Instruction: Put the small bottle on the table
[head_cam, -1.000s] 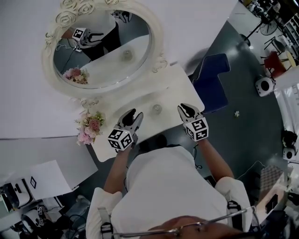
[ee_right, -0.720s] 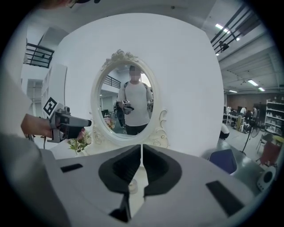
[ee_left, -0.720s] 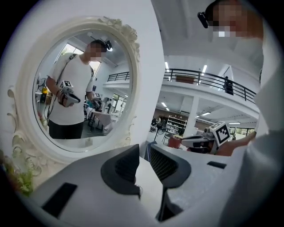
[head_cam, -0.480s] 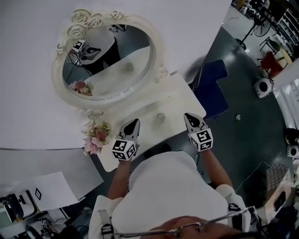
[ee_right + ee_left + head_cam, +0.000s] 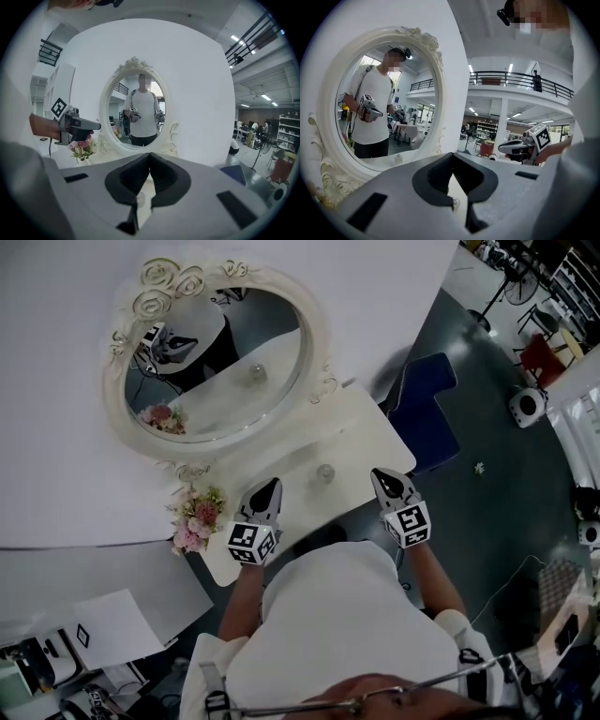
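Holding both jaws pressed together and empty, we are hovering the left hand-held gripper (image 5: 269, 487) and right hand-held gripper (image 5: 383, 476) either side of the small clear glass bottle (image 5: 325, 472), which is standing free on the cream-white table (image 5: 366, 423); the placing looks done, with nothing apparently left

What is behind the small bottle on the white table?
Behind the small bottle stands an oval mirror in a white ornate frame, against a white wall. It reflects the bottle. The mirror hides whatever is behind it.

Small clear bottle (image 5: 325, 472) stands upright on the white table (image 5: 367, 427).
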